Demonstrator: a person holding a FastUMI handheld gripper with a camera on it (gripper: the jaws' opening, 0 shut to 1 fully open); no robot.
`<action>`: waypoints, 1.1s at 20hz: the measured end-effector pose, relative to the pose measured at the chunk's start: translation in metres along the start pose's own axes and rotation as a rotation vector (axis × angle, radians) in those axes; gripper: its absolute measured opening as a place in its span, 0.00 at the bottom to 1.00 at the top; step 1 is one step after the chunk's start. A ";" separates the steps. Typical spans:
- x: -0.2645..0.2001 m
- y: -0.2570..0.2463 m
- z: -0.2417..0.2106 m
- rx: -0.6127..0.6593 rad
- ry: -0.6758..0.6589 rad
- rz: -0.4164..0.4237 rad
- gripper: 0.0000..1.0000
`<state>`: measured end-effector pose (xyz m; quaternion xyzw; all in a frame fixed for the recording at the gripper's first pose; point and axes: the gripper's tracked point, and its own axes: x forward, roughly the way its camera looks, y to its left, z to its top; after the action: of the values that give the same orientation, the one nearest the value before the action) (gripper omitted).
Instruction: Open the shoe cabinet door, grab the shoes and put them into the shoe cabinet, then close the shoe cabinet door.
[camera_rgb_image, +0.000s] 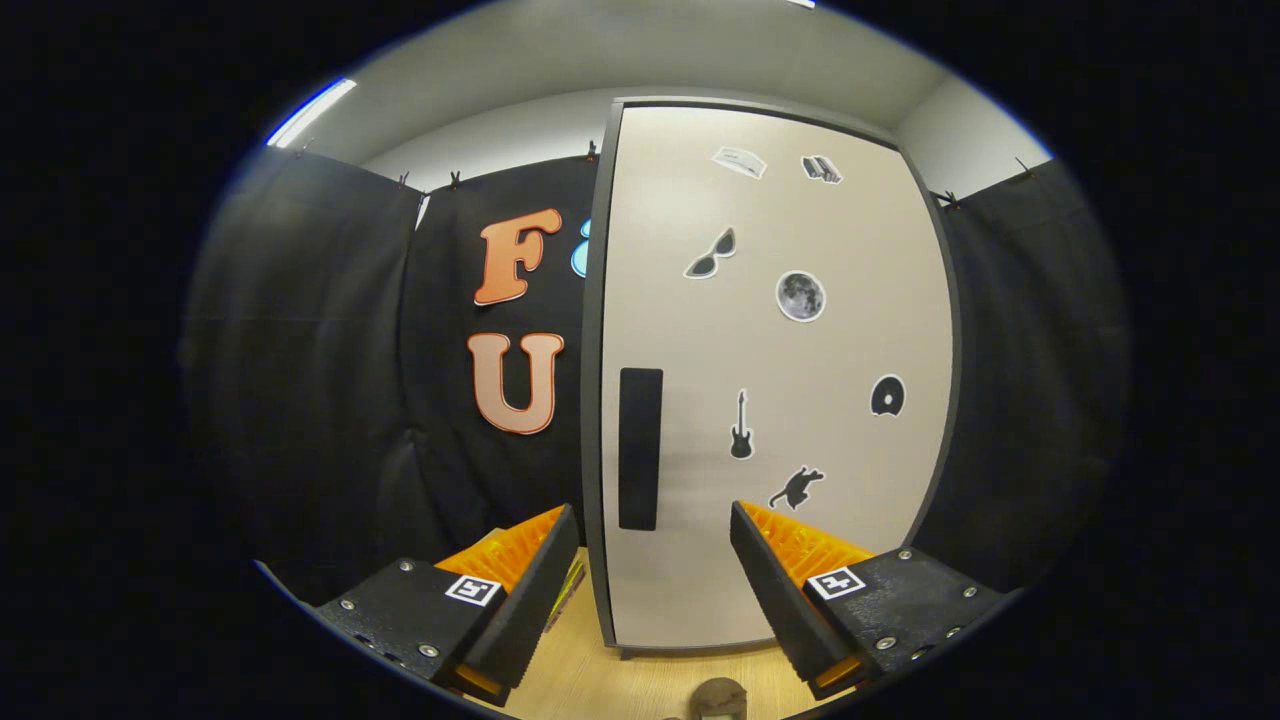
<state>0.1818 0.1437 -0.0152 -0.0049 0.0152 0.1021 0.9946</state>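
Step in hand: door opening, not yet started. The tall pale-beige flat-panel shoe cabinet door with dark grey frame is shut, standing straight ahead of me on the light wood-grain floor.

My gripper has its fingers spread wide apart, holding nothing. The black vertical rectangular recessed handle sits near the door's left edge, in the lower half, and lines up just ahead of the gap between the fingers. I judge I'm not yet touching it.

Small black-and-white stickers dot the door face (sunglasses, moon, guitar, cat and a few more). Not relevant to the grasp.

At the near end of the floor, below and between the fingers, a small brown rounded object pokes in. It could be a shoe, but too little of it is visible to tell.

Next move, as I read it: advance straight in, get one finger into the handle recess, close on its lip, then pull. Hinges look likely to be on the right, given the handle is on the left, so I'd expect the pull to arc rightward. Risk: fingers slipping off a shallow recess.
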 end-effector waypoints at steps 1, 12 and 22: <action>0.007 0.001 -0.001 -0.005 0.000 0.002 0.96; 0.077 0.009 0.000 -0.011 -0.006 0.000 0.89; 0.092 0.007 0.002 0.002 -0.020 -0.032 0.37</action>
<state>0.2705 0.1693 -0.0157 -0.0030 0.0052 0.0864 0.9962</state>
